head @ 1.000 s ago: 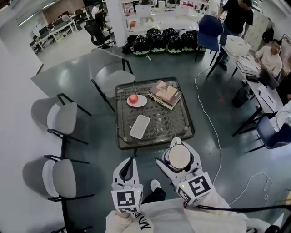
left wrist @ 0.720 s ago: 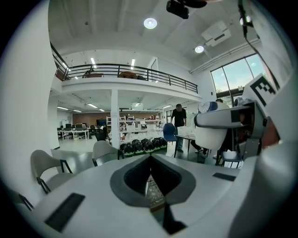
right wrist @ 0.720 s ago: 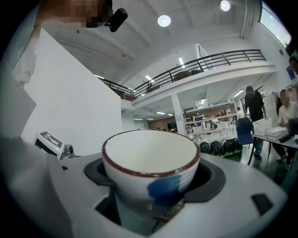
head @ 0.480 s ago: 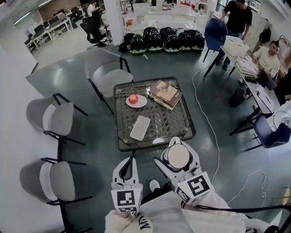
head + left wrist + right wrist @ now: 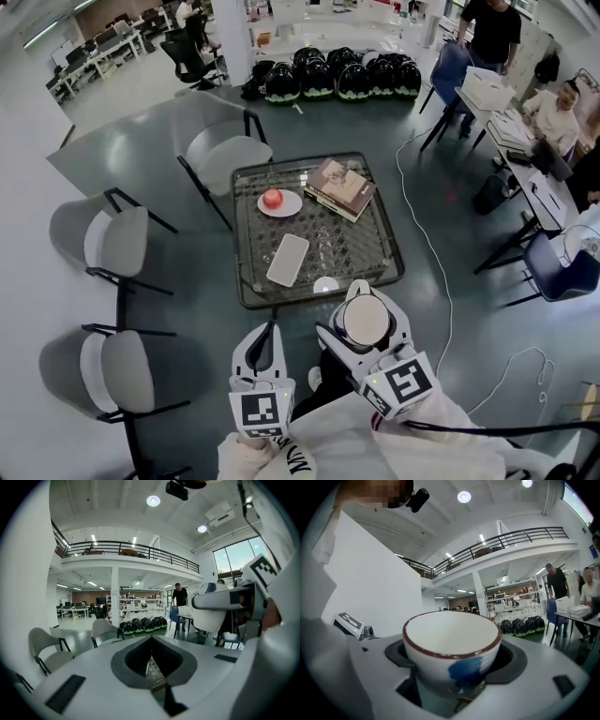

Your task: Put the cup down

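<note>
Right tool (image 5: pixel 365 302): smooth white plastic jaws pinching a round white ceramic cup (image 5: pixel 452 641) with a dark red rim and a blue smear on its glazed wall. The cup is upright, mouth up, held just off the near edge of the square glass-and-dark-mesh worktop (image 5: pixel 367 253), not on it. Left tool (image 5: pixel 268 333): jaws pressed together, nothing between. On the worktop: glossy red apple (image 5: pixel 273 199) on a round white plate (image 5: pixel 291 208), stacked books (image 5: pixel 340 189), flat white rounded slab (image 5: pixel 288 260), small white disc (image 5: pixel 326 285) at the front edge.
</note>
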A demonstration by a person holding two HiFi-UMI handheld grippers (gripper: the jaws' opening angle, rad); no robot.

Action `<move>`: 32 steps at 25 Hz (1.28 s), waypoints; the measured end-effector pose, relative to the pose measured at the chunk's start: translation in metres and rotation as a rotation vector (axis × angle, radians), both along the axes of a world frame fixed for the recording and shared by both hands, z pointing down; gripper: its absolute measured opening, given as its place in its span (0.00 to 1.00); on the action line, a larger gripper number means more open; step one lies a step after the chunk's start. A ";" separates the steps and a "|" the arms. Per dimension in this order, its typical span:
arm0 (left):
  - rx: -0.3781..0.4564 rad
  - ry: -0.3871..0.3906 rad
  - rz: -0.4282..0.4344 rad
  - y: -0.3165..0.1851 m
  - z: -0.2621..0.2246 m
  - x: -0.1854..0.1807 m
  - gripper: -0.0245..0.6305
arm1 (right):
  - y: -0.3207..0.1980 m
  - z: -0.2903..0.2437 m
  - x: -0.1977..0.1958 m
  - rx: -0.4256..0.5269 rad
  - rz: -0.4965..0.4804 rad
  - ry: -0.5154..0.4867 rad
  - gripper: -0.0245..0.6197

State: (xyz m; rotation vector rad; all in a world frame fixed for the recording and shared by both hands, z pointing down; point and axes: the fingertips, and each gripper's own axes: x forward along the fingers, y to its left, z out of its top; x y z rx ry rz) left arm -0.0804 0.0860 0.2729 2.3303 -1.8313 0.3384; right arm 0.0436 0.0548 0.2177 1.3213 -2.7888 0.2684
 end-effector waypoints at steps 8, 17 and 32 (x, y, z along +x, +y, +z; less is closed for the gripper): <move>-0.021 -0.005 0.001 -0.019 0.012 -0.001 0.05 | -0.021 0.011 -0.003 -0.007 -0.008 0.004 0.69; -0.046 0.001 0.005 -0.040 0.024 0.001 0.05 | -0.044 0.018 -0.004 -0.018 -0.015 0.006 0.69; -0.085 0.005 -0.020 -0.088 0.043 -0.003 0.05 | -0.096 0.034 -0.013 -0.052 -0.049 0.021 0.69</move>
